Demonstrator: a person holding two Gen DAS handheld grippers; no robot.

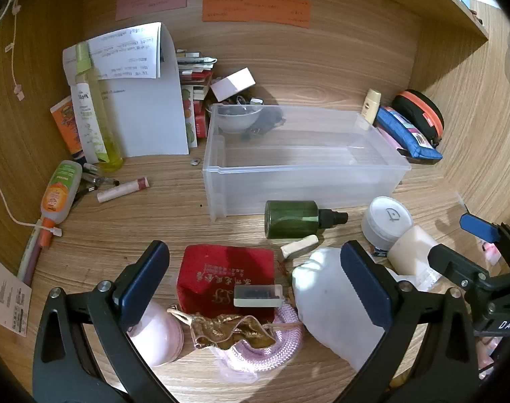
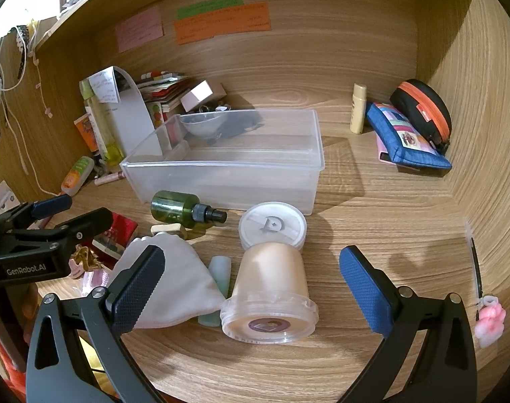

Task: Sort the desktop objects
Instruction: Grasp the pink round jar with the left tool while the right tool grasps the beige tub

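Note:
A clear plastic bin point(image 1: 302, 181) point(image 2: 221, 181) stands mid-desk. My left gripper point(image 1: 255, 285) is open, its fingers on either side of a red pouch point(image 1: 221, 272) with a small clear case point(image 1: 258, 295) on it, a gold pouch point(image 1: 228, 329) and pink cord point(image 1: 265, 349) in front. A white cloth bag point(image 1: 322, 292) point(image 2: 177, 285) lies by its right finger. My right gripper point(image 2: 251, 285) is open around a beige jar point(image 2: 271, 288) lying on its side. A green spray bottle point(image 1: 295, 218) point(image 2: 181, 210) and a round white tub point(image 1: 385, 221) point(image 2: 271, 226) lie before the bin.
Bottles point(image 1: 87, 100), tubes and papers point(image 1: 147, 100) crowd the back left. A blue pouch point(image 2: 406, 137), a black case point(image 2: 422, 107) and a cream tube point(image 2: 358, 107) sit back right. Wooden walls enclose the desk on three sides. A pink charm point(image 2: 490, 322) lies at the right.

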